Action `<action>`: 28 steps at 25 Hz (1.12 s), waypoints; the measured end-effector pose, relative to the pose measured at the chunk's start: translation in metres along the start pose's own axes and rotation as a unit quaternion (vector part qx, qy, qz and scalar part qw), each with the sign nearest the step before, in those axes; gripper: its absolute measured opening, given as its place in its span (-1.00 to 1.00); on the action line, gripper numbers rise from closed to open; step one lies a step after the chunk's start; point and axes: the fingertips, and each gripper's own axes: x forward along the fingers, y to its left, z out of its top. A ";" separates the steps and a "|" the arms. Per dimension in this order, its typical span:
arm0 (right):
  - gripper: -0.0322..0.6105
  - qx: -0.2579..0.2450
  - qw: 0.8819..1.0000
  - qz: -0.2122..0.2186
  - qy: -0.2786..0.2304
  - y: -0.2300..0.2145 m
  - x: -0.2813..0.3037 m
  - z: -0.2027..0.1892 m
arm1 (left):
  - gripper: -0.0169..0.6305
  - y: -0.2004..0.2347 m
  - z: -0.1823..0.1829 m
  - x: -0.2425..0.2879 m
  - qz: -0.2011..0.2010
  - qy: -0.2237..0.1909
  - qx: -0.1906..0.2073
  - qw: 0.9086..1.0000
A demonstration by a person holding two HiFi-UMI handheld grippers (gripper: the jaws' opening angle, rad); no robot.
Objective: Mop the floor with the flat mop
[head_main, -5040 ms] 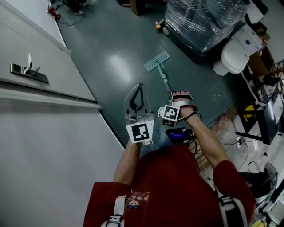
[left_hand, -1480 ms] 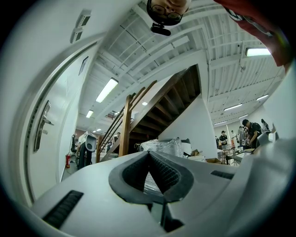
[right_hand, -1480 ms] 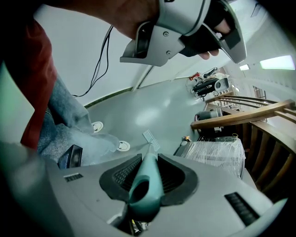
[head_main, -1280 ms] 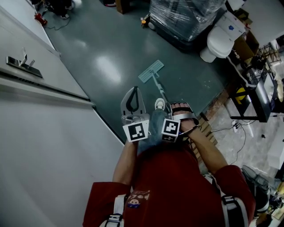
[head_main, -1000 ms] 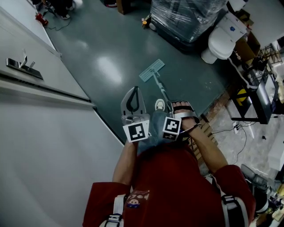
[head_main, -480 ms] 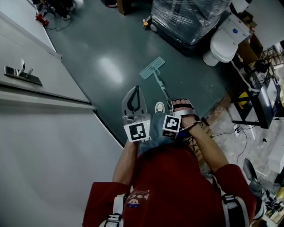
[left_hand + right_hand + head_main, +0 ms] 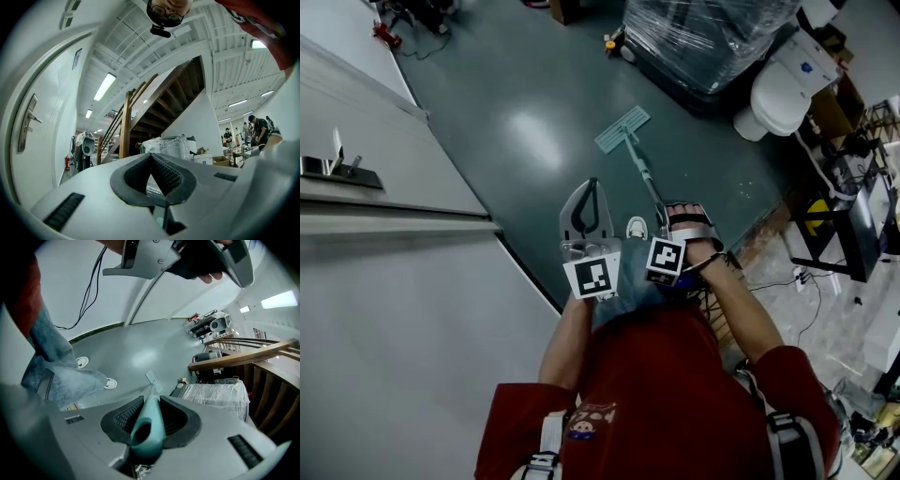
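A wide dark green floor [image 7: 534, 103] fills most of the head view, with a sheen of ceiling light on it. A white door [image 7: 394, 328] with a metal handle [image 7: 333, 166] runs down the left side. At the far edge stands a tall stack wrapped in clear film [image 7: 712, 37]; what is inside it cannot be told. A white toilet [image 7: 780, 94] sits beside it. No bucket or other vessel for the mop shows. A person in a red shirt [image 7: 647, 394] stands looking down, one white shoe [image 7: 636, 228] visible. The flat mop's pale head [image 7: 622, 129] lies on the floor ahead of the feet, short of the wrapped stack. Its slim handle [image 7: 645, 173] slopes back to the right gripper [image 7: 151, 404], whose jaws pinch the handle's top end. The left gripper [image 7: 593, 185] hangs just beside it, jaws pressed together on nothing. To mop well, the head likely needs to stay flat under even pressure, in overlapping strokes. The one-gripper hold may let the handle twist, so the strokes should steer clear of the stack and toilet.
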 end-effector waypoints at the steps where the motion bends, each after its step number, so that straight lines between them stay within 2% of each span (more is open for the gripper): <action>1: -0.54 -0.006 1.000 -0.002 0.004 -0.004 0.006 -0.003 | -0.90 0.000 -0.002 0.005 0.001 0.002 0.001 1.000; 10: -0.54 -0.019 1.000 0.001 0.006 -0.054 0.059 -0.015 | -0.90 -0.002 -0.019 0.060 0.002 0.012 0.000 1.000; 16: -0.54 -0.010 1.000 -0.006 -0.006 -0.079 0.085 -0.021 | -0.90 -0.005 -0.022 0.076 0.004 0.016 0.001 1.000; 28: -0.54 -0.026 1.000 -0.018 0.001 -0.126 0.130 -0.025 | -0.90 0.004 -0.033 0.107 0.015 0.027 0.003 1.000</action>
